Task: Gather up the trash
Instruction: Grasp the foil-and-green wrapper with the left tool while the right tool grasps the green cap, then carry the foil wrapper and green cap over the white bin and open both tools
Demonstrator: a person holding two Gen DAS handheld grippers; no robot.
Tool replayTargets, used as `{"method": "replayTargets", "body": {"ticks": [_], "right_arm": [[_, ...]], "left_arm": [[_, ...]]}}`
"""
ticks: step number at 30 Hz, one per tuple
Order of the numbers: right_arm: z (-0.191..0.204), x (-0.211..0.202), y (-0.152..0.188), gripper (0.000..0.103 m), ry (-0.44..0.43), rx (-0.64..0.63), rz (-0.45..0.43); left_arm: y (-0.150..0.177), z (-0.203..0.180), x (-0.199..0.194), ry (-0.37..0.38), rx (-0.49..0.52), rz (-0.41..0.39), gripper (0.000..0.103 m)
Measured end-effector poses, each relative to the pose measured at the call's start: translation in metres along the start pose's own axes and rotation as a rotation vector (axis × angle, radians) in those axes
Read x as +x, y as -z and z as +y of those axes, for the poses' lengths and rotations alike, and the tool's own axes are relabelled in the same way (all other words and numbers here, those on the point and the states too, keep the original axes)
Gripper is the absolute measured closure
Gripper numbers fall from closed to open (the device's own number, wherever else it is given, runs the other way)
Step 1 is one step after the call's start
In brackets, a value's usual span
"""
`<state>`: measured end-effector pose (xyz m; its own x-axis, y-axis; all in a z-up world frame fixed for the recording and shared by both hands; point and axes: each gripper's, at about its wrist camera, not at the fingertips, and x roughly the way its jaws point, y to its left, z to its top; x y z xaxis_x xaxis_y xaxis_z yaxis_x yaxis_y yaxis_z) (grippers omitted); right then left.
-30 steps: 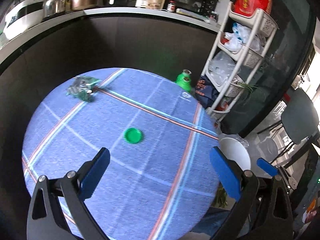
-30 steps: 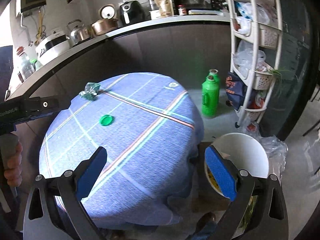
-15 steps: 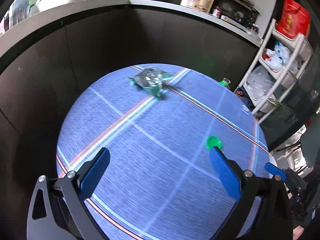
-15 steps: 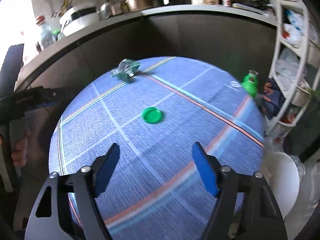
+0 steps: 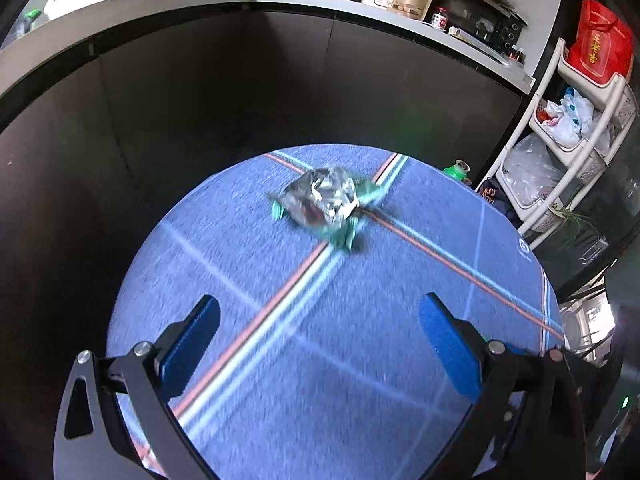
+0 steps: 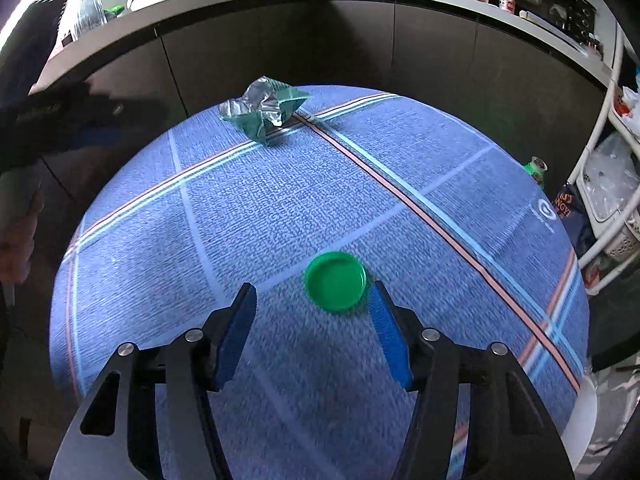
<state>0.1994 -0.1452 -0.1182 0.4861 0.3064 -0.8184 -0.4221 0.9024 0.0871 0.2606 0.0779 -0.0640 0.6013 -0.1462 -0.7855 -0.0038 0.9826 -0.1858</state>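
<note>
A round surface [image 6: 240,240] covered in blue cloth with crossing red and pale stripes is seen from both wrist views. A flat green lid [image 6: 335,281] is lying on it, just ahead of the right gripper [image 6: 312,300] and nearer its right-hand finger [image 6: 386,332]; the lid is not pressed by either pad. The fingers of the right gripper have just been closing and are held partly spread, with the lid at their tips but not gripped. A crumpled green and silver wrapper [image 5: 324,204] is lying near the far edge of the surface, at the crossing of the stripes, well ahead of the left gripper [image 5: 318,320]. The left gripper's fingers are spread wide with nothing between them.
</note>
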Motion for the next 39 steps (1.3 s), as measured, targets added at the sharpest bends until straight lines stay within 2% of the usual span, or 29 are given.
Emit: {"method": "replayTargets", "body": {"ticks": [5, 9, 11, 13, 16, 17, 18, 19, 20, 21, 22, 24, 27, 31, 39], "right_arm": [[-0.002, 0.009, -0.002, 0.056, 0.009, -0.005, 0.002], [-0.004, 0.015, -0.002, 0.085, 0.012, -0.005, 0.017], [-0.004, 0.014, 0.0, 0.088, 0.013, -0.007, 0.005], [-0.005, 0.014, 0.0, 0.096, 0.006, -0.007, 0.009], [-0.004, 0.013, 0.002, 0.096, 0.007, -0.019, 0.01], [-0.004, 0.011, 0.003, 0.096, 0.005, -0.021, 0.007], [-0.004, 0.01, 0.003, 0.096, 0.001, -0.019, 0.002], [-0.004, 0.007, 0.004, 0.096, -0.003, -0.017, -0.002], [-0.003, 0.004, 0.004, 0.096, -0.005, -0.016, -0.008], [-0.004, 0.001, 0.005, 0.096, -0.006, -0.014, -0.016], [-0.005, -0.004, 0.005, 0.096, -0.013, -0.007, -0.025], [-0.007, -0.011, 0.005, 0.096, -0.024, 0.009, -0.04], [-0.012, -0.021, 0.007, 0.096, -0.046, 0.045, -0.061], [-0.015, -0.035, 0.01, 0.096, -0.081, 0.086, -0.088], [-0.02, -0.075, 0.024, 0.096, -0.098, 0.14, -0.156]], "left_arm": [[-0.032, 0.012, 0.027, 0.063, -0.079, 0.028, 0.013], [-0.052, 0.028, 0.049, 0.105, -0.178, 0.042, 0.019], [-0.06, 0.035, 0.064, 0.127, -0.227, 0.061, 0.02], [-0.067, 0.04, 0.079, 0.13, -0.272, 0.08, 0.02], [-0.072, 0.044, 0.096, 0.142, -0.317, 0.102, 0.023], [-0.073, 0.045, 0.1, 0.145, -0.328, 0.11, 0.029], [-0.074, 0.046, 0.104, 0.152, -0.334, 0.119, 0.043], [-0.074, 0.046, 0.11, 0.168, -0.34, 0.137, 0.051], [-0.073, 0.046, 0.115, 0.183, -0.342, 0.155, 0.068], [-0.072, 0.045, 0.12, 0.195, -0.337, 0.17, 0.076], [-0.07, 0.044, 0.121, 0.209, -0.331, 0.173, 0.077], [-0.067, 0.043, 0.121, 0.232, -0.33, 0.165, 0.089], [-0.06, 0.038, 0.119, 0.255, -0.317, 0.164, 0.094], [-0.051, 0.026, 0.106, 0.26, -0.262, 0.164, 0.094], [-0.028, -0.018, 0.041, 0.315, -0.117, 0.115, 0.094]]}}
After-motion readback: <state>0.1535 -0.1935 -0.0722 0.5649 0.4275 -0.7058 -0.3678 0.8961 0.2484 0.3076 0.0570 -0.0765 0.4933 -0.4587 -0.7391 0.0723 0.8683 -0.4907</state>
